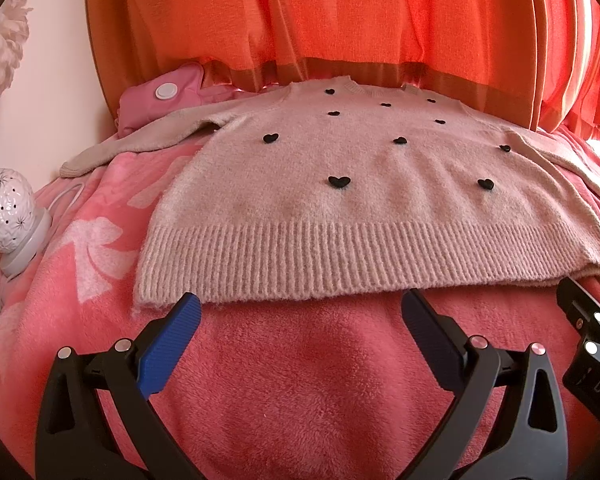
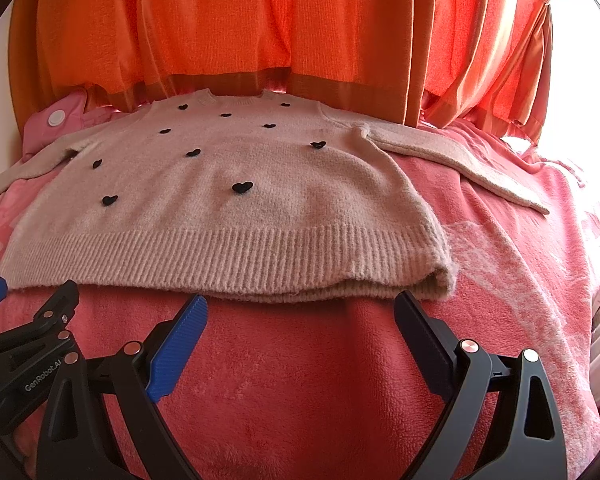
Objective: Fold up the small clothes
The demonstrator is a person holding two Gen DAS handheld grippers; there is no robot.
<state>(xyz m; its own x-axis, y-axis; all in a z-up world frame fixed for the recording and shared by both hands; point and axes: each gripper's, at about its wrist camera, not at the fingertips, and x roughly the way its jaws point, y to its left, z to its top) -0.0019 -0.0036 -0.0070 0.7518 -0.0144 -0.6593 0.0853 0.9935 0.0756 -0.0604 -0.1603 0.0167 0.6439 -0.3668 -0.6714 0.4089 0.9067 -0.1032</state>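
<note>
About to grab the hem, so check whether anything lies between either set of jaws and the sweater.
Nothing visible does. Only bare pink blanket separates the open left gripper and open right gripper from the sweater, whose ribbed hem lies just ahead of both.

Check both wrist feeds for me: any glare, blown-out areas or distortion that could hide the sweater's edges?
Left wrist view: fisheye bends the sweater hem into an arc, sharp and evenly lit, with a small bright patch far right. Right wrist view: window light washes out the right rim beside the curtain; the right sleeve stays readable.
</note>
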